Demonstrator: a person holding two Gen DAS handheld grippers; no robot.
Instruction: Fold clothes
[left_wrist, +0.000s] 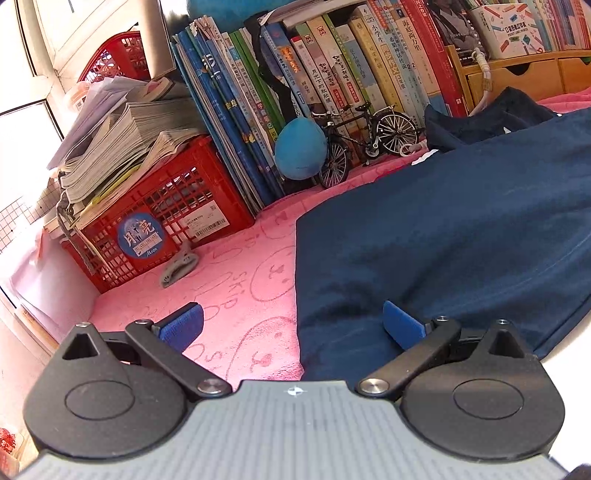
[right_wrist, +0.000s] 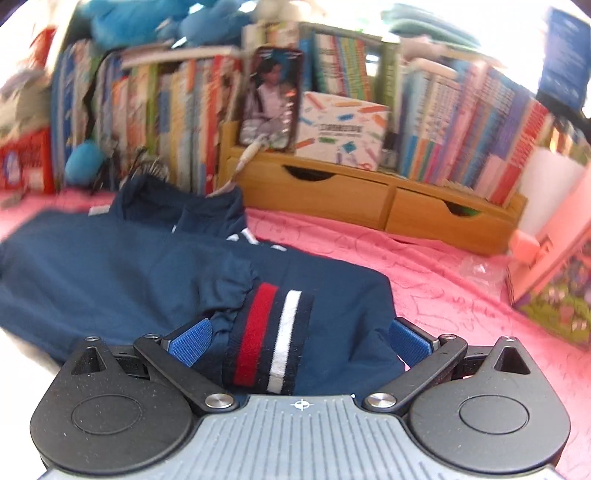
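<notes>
Loosely, both claws gape: right claw (right_wrist: 299, 341) straddles the jacket's (right_wrist: 110, 266) ribbed striped cuff (right_wrist: 269, 339), left claw (left_wrist: 293, 326) empty

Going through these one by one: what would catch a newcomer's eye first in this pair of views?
Probably the navy jacket spread over the pink blanket, with its red-and-white striped cuff lying between the open fingers of the right gripper. Next, the wall of books behind it, with a model bicycle and a red crate of magazines in the left wrist view, where the left gripper also stands open.
</notes>
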